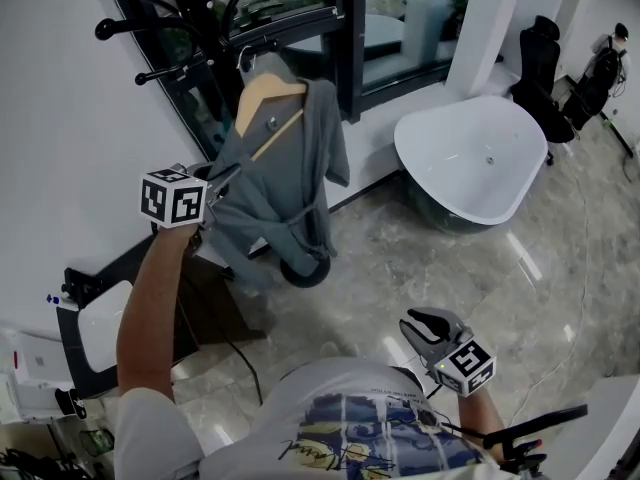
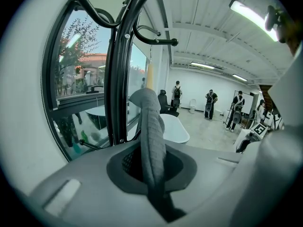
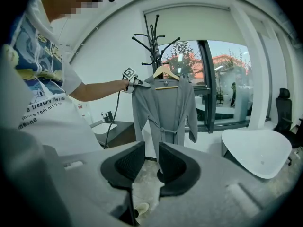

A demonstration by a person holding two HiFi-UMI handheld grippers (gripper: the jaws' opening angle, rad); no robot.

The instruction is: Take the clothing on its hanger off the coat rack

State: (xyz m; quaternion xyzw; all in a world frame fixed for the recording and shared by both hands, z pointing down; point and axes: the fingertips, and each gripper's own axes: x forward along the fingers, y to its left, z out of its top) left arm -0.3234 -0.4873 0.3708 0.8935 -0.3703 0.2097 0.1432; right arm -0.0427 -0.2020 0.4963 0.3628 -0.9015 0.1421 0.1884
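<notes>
Both jaws of my left gripper (image 2: 152, 167) are pressed onto a thick fold of the robe (image 2: 150, 122). Grey cloth runs up from between them like a soft rope, with no gap on either side. In the head view that pinch sits at the robe's shoulder edge on the side nearer me, just below the end of the hanger (image 1: 268, 96). Whether any wood is caught inside the fold I cannot tell. My arm is stretched well out to reach it.

On the right gripper (image 3: 151, 157) the jaws stand spread with nothing between them. It hangs low by my waist, well apart from the robe.

The robe hangs full length on the wooden hanger with its belt tied at the waist. The hanger's hook sits over an arm of the black rack (image 3: 154, 34) beside the window, so nothing is off the rack yet.

I judge the cloth limp and fairly light — it will stretch and slide rather than carry the hanger with it. A pull on fabric alone could drag the robe off the hanger's shoulder or tip the hanger on its hook. The wood is the only stiff part. The sounder hold, as I see it, is the hanger's neck just under the hook, or the wooden shoulder gripped through the cloth. From there it would need lifting straight up until the hook clears the rack's arm. The free right gripper looks well placed to take that hold or steady the hem.
</notes>
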